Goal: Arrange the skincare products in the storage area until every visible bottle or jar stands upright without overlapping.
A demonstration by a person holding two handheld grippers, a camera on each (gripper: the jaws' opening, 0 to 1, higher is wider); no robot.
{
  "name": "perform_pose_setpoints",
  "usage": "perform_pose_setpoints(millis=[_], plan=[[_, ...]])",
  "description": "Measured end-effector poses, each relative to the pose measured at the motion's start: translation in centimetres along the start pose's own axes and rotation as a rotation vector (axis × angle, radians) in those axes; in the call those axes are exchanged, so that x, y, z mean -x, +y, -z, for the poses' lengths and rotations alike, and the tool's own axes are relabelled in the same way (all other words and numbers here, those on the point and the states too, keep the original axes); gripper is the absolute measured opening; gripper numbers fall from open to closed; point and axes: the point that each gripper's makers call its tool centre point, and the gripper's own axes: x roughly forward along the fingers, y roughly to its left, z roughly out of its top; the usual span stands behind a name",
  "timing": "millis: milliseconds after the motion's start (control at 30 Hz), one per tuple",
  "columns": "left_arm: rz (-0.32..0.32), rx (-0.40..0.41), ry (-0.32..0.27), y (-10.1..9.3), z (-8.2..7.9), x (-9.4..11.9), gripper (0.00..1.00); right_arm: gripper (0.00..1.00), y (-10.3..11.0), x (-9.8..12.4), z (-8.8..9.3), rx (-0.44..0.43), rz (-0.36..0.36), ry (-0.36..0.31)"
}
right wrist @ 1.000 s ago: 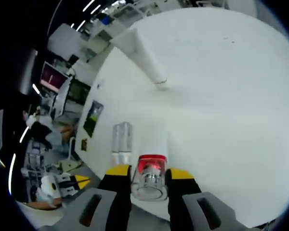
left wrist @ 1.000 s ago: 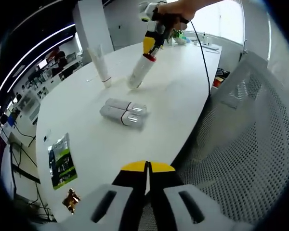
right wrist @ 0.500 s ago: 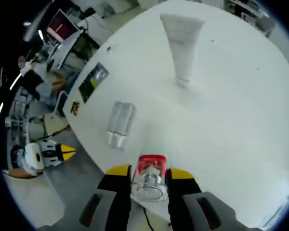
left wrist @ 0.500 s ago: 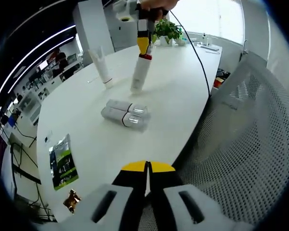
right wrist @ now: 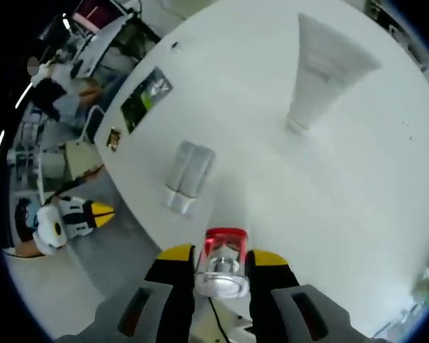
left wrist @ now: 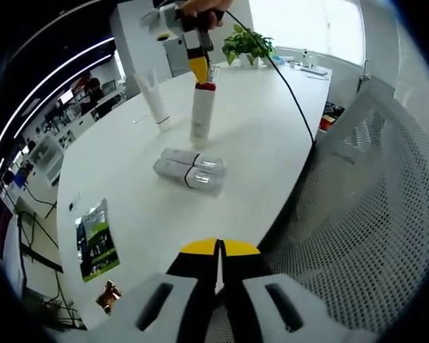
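Right gripper (right wrist: 220,263) clamped on the cap of a white bottle (left wrist: 201,114), standing upright on the table (left wrist: 272,136) beside an upright tube (left wrist: 154,100). Left gripper (left wrist: 219,250) shut, empty. Two bottles (left wrist: 189,168) lying flat nearby. Could topple if released off-balance.

The tall white bottle (left wrist: 201,114), which a second earlier leaned steeply with its base on the white table (left wrist: 264,136), was swung upright by the right gripper (left wrist: 199,70) that clamped its red-ringed clear cap (right wrist: 222,263). It ended standing on the table a little nearer the upside-down white tube (left wrist: 153,100) than where it had leaned. Above it, the right gripper moved leftward to a point straight over the bottle's base.
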Motion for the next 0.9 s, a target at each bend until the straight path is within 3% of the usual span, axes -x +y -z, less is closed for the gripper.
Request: perform_pose_setpoints(millis=[100,400,900], plan=[[-0.003,0.000,-0.005,0.0,-0.1,0.0,0.00,0.23,0.1,0.1,0.1,0.018,0.012,0.031],[-0.008,0.004,-0.005,0.2,-0.1,0.1,0.00,0.24,-0.3,0.6,0.3,0.147,0.096,0.216],[-0.012,-0.003,-0.008,0.3,-0.2,0.1,0.00,0.25,0.4,0.5,-1.1,0.138,0.118,0.263]])
